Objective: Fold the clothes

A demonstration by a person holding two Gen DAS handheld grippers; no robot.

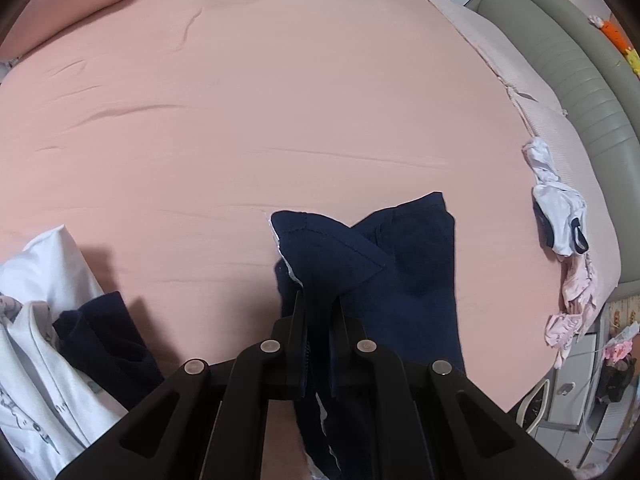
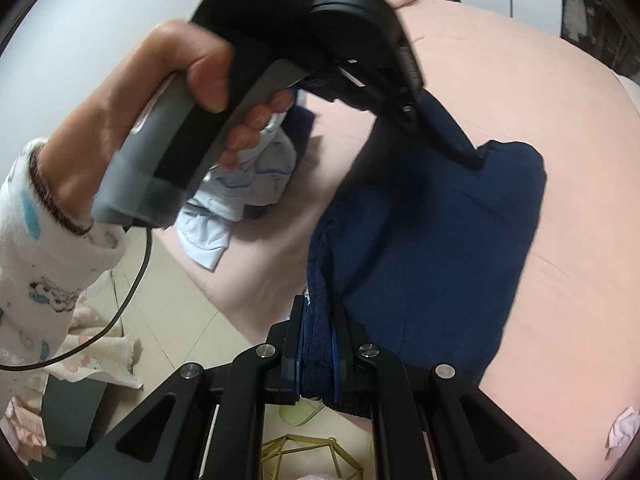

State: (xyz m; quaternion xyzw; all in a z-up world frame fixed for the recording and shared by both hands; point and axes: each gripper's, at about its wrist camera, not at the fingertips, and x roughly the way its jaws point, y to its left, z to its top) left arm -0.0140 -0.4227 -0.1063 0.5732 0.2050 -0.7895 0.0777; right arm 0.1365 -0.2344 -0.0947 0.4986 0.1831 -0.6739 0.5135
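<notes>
Pink bed (image 1: 280, 80): navy garment (image 1: 400, 272) in both tools.

Bed (image 1: 280, 100), pink sheet: navy garment (image 1: 420, 264) centre, white clothes (image 1: 44, 280) left edge, white and pink bundle (image 1: 560, 216) right edge.

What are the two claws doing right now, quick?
Left claw: closed on the navy garment.
Right claw: closed on the same navy garment.

A home bedroom: wide bed (image 1: 280, 100) under a pink sheet, padded grey-green headboard (image 1: 576, 80) along one side, pink pillow (image 1: 80, 4) at the far corner, loose laundry (image 1: 560, 208) strewn at the mattress edge, tiled floor (image 2: 172, 320) below.
</notes>
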